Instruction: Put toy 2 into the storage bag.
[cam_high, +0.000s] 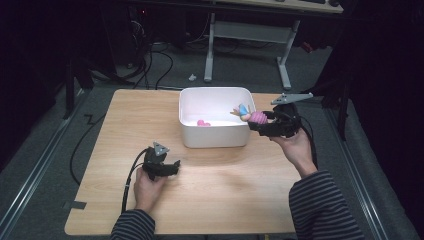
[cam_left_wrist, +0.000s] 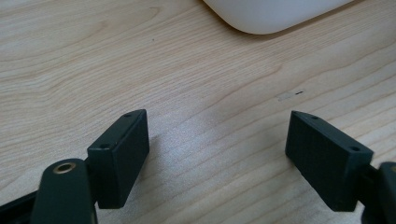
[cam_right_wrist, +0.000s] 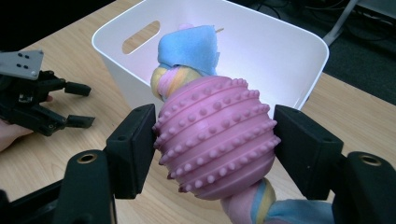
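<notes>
1. Right gripper (cam_high: 261, 122) is held up off the table (cam_high: 125, 115) at the right rim of the white bin (cam_high: 215, 135), pointing left toward it; hand (cam_high: 295, 147) cups it from below, striped sleeve (cam_high: 322, 205) runs in from bottom right.
2. Its jaws are clamped on the pink knobbly ball (cam_right_wrist: 217, 137) of a rope toy, pads pressed to both sides.
3. Toy's blue cloth end (cam_right_wrist: 189, 46) & yellow/pink rope knot (cam_right_wrist: 170, 79) stick out past the jaws, over the bin's near wall.
4. Small pink item (cam_high: 203, 123) lies on the bin floor.
5. Left gripper (cam_high: 175, 166) sits low by the table, front-left of the bin, well apart from it; left hand (cam_high: 147, 187) wraps its rear, forearm in from bottom edge.
6. Left jaws stand wide apart w/ nothing between, bare wood under them.
</notes>
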